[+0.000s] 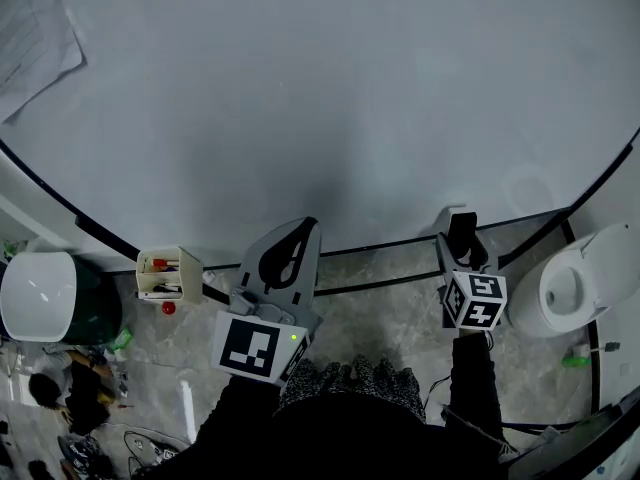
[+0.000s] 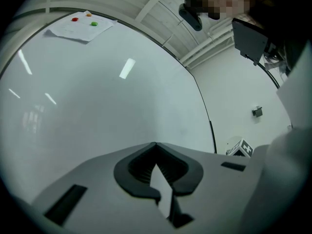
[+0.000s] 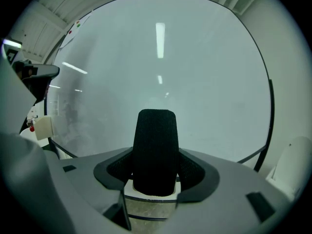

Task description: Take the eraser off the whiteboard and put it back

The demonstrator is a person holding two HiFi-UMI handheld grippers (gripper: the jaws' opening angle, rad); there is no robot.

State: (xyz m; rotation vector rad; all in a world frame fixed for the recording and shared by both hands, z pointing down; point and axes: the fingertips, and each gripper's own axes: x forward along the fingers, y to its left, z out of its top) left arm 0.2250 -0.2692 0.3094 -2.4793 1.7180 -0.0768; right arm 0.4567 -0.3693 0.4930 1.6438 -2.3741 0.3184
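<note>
The eraser [image 3: 156, 150] has a black felt face and a white body. It stands upright between the jaws of my right gripper [image 3: 156, 172], which is shut on it. In the head view the eraser [image 1: 462, 232] and right gripper [image 1: 460, 253] sit at the bottom edge of the whiteboard [image 1: 330, 98], right of centre; whether the felt touches the board I cannot tell. My left gripper [image 1: 303, 230] is shut with nothing in it, its tips at the board's lower frame. In the left gripper view its jaws [image 2: 156, 144] meet at the tips in front of the blank whiteboard [image 2: 97, 96].
A sheet of paper [image 1: 30, 28] hangs at the board's top left, held by small magnets [image 2: 93, 23]. A white pen holder [image 1: 168, 273] with markers hangs under the lower left frame, a red magnet [image 1: 168, 308] below it. White round objects stand on the floor at left [image 1: 38, 296] and right [image 1: 575, 283].
</note>
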